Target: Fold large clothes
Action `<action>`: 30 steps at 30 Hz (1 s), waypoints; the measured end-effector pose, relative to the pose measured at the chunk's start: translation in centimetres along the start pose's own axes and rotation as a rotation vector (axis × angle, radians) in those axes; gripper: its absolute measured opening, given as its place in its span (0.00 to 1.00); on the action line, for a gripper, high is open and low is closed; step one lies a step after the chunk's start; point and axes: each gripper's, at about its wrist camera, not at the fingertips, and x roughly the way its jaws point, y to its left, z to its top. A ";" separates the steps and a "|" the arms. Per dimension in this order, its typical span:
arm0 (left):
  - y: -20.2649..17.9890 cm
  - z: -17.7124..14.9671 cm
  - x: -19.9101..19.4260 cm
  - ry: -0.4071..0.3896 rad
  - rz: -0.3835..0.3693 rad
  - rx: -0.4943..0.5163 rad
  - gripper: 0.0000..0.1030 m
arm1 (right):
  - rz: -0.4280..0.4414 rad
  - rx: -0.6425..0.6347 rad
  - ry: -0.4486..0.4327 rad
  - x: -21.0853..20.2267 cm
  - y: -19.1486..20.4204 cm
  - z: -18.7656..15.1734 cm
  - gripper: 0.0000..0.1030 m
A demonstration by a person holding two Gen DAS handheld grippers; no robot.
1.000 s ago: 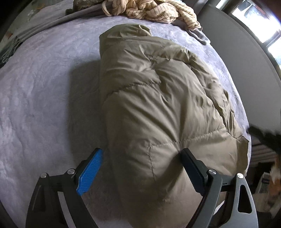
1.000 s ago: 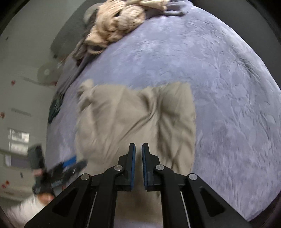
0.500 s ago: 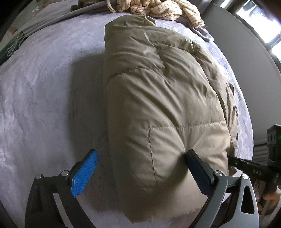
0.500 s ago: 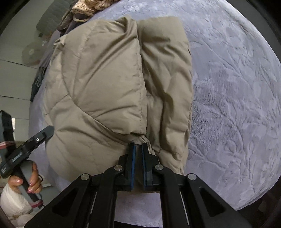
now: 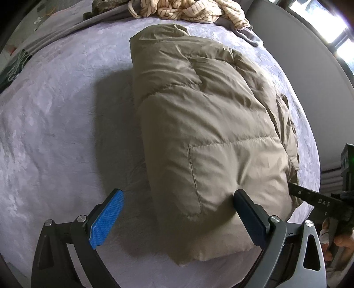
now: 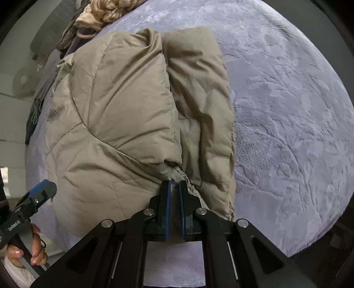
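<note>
A tan puffer jacket [image 5: 205, 124] is lying folded into a thick bundle on the bed, resting on a lavender textured blanket [image 5: 57, 115] that is covering the mattress. In the right wrist view the same jacket [image 6: 124, 115] is showing one padded panel folded over another, with a seam line running between them toward the near edge.

The left tool [image 5: 177, 212] is standing released, its jaws spread wide; the blue-padded finger [image 5: 106, 219] is sitting over the blanket just beside the bundle's left side, while the dark finger [image 5: 250, 217] is pressing against the jacket's near end. Nothing is being gripped between them.

The right tool [image 6: 173, 188] is sitting nearly clenched, its two fingers pinching a small gathered fold of the jacket's hem at the near edge of the bundle.

At the far end of the bed a cream striped garment [image 5: 190, 10] is lying crumpled in a heap, with a grey cloth [image 5: 247, 35] lying partly under it. The person's left hand [image 6: 36, 248] is gripping the handle of the left tool at the lower left of the right wrist view.
</note>
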 end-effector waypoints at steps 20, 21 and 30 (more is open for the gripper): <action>3.8 -0.4 -1.9 -0.045 -0.042 -0.018 0.99 | -0.030 0.045 -0.059 -2.7 1.0 -1.1 0.40; 3.7 -0.1 -1.9 -0.044 -0.048 -0.030 0.99 | -0.015 0.038 -0.058 -3.0 0.9 -0.9 0.45; 1.6 2.3 -0.9 -0.024 -0.009 -0.076 0.99 | 0.072 -0.053 -0.074 -5.4 -0.9 4.2 0.61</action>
